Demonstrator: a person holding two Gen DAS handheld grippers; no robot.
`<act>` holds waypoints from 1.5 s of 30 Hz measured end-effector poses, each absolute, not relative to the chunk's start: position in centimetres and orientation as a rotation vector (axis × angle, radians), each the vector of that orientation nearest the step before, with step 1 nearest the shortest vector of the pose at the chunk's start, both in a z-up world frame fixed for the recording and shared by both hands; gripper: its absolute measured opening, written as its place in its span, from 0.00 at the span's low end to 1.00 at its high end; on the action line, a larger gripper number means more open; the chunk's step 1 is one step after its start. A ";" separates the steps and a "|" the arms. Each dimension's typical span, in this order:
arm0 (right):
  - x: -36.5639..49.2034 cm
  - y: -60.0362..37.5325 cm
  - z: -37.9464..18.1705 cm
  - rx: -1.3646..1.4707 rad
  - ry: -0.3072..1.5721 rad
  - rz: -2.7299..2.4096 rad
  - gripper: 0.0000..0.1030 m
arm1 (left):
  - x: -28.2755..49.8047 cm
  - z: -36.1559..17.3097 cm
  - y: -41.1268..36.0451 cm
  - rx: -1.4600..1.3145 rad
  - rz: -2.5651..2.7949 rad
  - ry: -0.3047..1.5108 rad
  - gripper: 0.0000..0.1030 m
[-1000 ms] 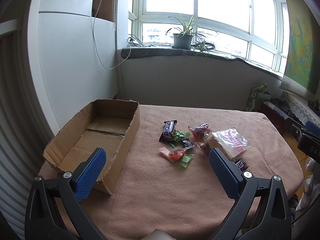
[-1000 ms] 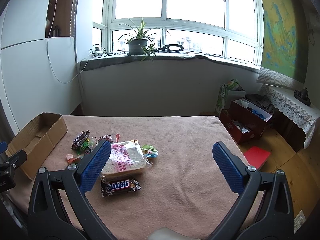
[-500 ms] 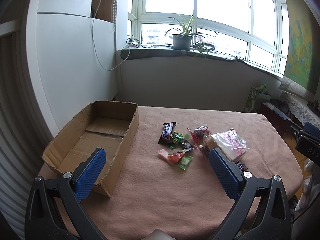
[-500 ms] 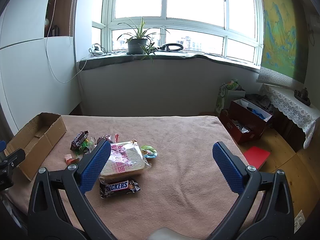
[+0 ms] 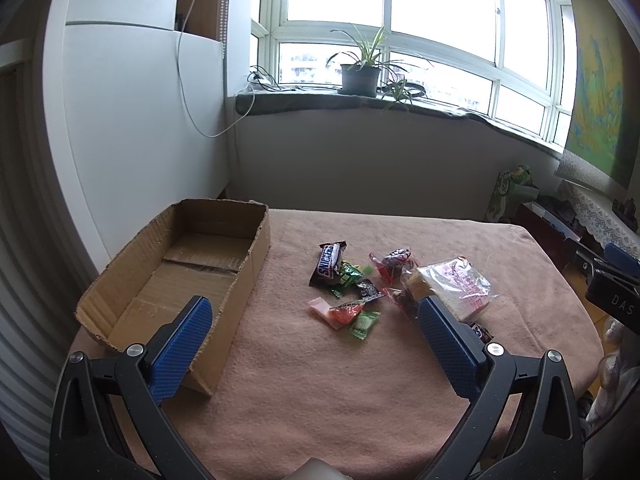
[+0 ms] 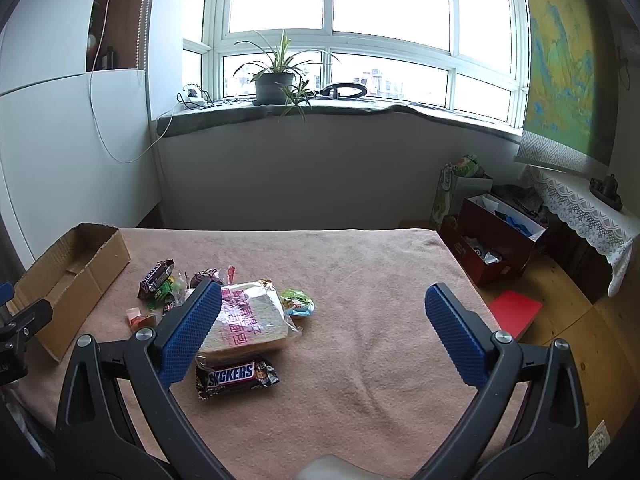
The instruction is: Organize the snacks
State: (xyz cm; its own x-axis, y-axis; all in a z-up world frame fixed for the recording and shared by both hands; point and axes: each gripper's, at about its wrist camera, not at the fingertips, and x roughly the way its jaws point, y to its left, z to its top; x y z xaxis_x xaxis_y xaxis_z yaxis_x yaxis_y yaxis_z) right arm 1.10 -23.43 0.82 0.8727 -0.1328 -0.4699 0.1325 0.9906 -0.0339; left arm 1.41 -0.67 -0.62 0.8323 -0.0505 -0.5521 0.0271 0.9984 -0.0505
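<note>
An empty cardboard box (image 5: 176, 268) (image 6: 68, 276) lies at the table's left end. Right of it sits a heap of snacks: a Snickers bar (image 5: 327, 264), green and red candies (image 5: 352, 312), and a bagged bread slice (image 5: 456, 284) (image 6: 248, 320). A second Snickers bar (image 6: 236, 376) lies nearest me in the right wrist view. My left gripper (image 5: 316, 320) hovers open above the table's near edge, its left finger over the box. My right gripper (image 6: 322, 316) is open too, its left finger over the bread bag. Neither holds anything.
The table wears a pinkish cloth (image 6: 360, 280). A white cabinet (image 5: 120, 120) stands left of the box. Beyond the table's right edge are a red box (image 6: 496, 248), a red book (image 6: 514, 312) on the wooden floor and a lace-covered stand (image 6: 580, 216).
Both grippers have shifted only slightly; the scene drifts a little in each view. Both stay open and the snacks lie where they were.
</note>
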 end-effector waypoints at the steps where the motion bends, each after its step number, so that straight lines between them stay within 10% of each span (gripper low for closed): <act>1: 1.1 -23.4 0.8 -0.001 0.491 -0.139 1.00 | 1.5 -0.6 -0.7 -0.041 -0.042 0.587 0.99; 26: 3.5 -24.4 -1.2 -0.006 0.563 -0.057 1.00 | 2.8 -2.3 -1.7 -0.077 -0.115 0.654 0.99; 45: 10.3 -28.7 -6.0 0.336 0.808 0.283 0.91 | 6.6 -6.4 -4.4 -0.274 -0.382 0.840 0.69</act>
State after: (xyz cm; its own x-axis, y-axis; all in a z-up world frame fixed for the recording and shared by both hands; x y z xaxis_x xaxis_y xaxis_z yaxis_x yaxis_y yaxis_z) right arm 10.30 -28.75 -5.96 0.6584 0.3715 -0.6547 -0.1183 0.9100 0.3974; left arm 6.64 -4.42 -6.37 0.6061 -0.4320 -0.6679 0.2192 0.8979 -0.3818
